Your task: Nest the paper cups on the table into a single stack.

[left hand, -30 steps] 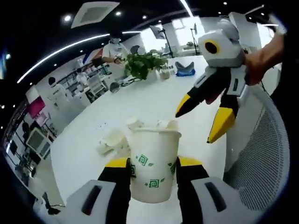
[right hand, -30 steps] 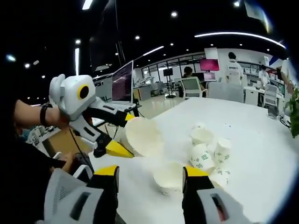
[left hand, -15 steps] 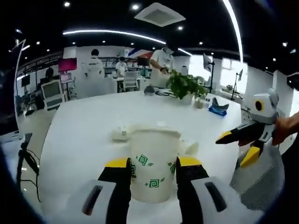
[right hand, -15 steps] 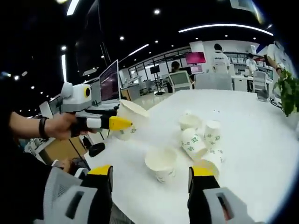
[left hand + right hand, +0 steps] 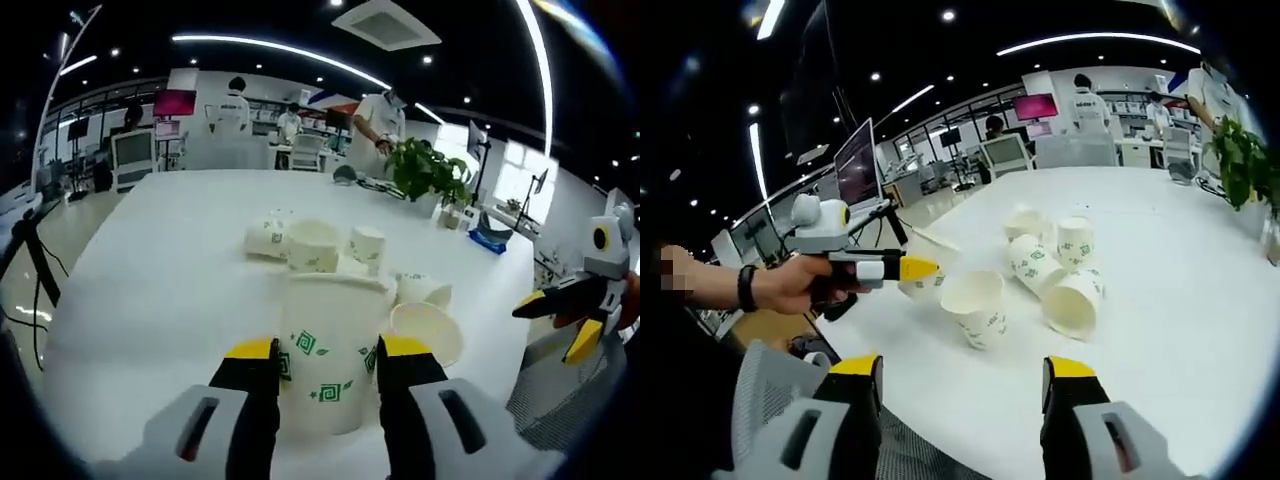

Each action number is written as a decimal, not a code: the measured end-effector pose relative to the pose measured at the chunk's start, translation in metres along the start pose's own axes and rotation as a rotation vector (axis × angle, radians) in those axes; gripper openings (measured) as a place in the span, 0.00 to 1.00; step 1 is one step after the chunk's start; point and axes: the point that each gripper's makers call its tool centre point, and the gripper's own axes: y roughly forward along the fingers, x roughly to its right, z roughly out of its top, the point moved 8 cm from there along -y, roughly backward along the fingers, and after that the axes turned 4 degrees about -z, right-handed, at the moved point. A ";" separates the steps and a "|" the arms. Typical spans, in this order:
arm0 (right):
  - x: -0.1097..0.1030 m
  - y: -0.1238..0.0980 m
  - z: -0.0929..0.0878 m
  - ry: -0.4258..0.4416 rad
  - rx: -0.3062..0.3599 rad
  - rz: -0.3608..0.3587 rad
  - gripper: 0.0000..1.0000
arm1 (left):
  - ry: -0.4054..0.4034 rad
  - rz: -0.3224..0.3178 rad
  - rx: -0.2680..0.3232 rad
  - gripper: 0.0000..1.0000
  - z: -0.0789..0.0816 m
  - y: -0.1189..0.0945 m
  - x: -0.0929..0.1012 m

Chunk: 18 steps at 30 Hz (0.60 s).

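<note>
White tabletop (image 5: 150, 290) is stretching ahead of me in the left gripper view, with an open office, desks, monitors and standing people behind it, and a green potted plant (image 5: 425, 172) sitting at the far right edge. My left gripper (image 5: 327, 360) is pinching a paper cup (image 5: 328, 350) between its yellow-tipped jaws; the cup is standing upright, mouth up, green square-spiral prints facing me. Beyond it a cluster of loose cups (image 5: 315, 245) is lying on the table, some upright and some on their sides, and one tipped cup (image 5: 427, 330) is showing its open mouth just to the right of the held cup. My right gripper (image 5: 560, 320) is coming in from the right edge, off the table, its jaws parted and holding nothing.

Turning to the right gripper view, the same white table (image 5: 1180, 300) is running away toward desks and screens. My right gripper (image 5: 960, 375) is sitting with its jaws spread wide, nothing between them. Just ahead, a cup (image 5: 975, 305) is leaning on the table with its mouth tilted up. Behind it more cups (image 5: 1055, 265) are lying bunched together, touching. At left, my hand (image 5: 790, 285) is gripping the left gripper (image 5: 908, 268), which is clamping its cup (image 5: 925, 270) over the table's near edge.
</note>
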 end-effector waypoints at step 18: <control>-0.001 0.035 0.056 -0.027 0.060 0.057 0.58 | 0.093 -0.037 0.004 0.36 0.010 0.011 0.006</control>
